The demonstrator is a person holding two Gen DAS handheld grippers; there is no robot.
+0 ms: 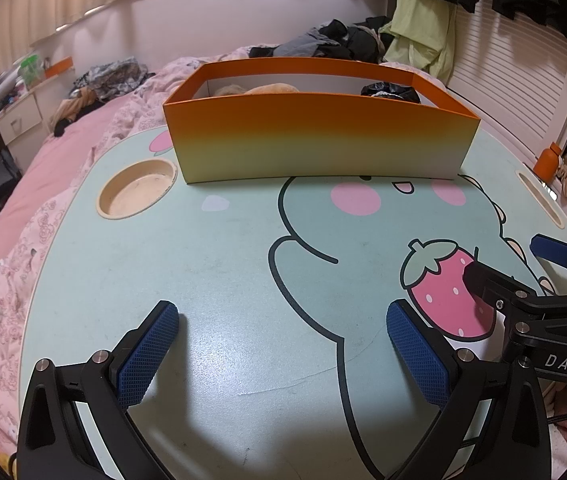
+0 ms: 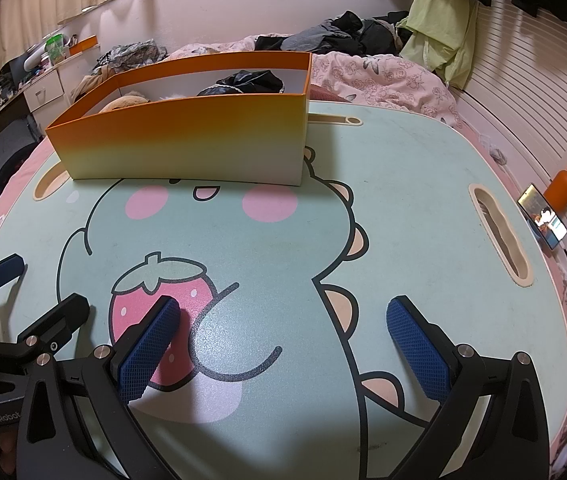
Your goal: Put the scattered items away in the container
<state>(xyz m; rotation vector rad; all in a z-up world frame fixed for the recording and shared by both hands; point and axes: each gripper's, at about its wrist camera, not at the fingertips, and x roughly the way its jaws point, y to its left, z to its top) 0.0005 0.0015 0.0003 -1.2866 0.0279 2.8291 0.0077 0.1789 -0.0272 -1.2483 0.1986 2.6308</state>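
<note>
box [image 1: 319,140] wall hides most contents (black bundle [image 1: 389,91] peeks out).

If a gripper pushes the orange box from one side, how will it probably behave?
The orange box looks like thin card, so its long wall may flex inward. It stands on the smooth tray table and holds only soft things, a plush and a black item, so it probably slides easily. Its wide base makes tipping unlikely.

My tongs' pads [image 1: 145,354] are blue, cross-hatched, on black arms. The desk [image 1: 223,280] is pale mint with a pink strawberry [image 1: 443,292] — the container [image 1: 315,140] fades orange to yellow to white.
</note>
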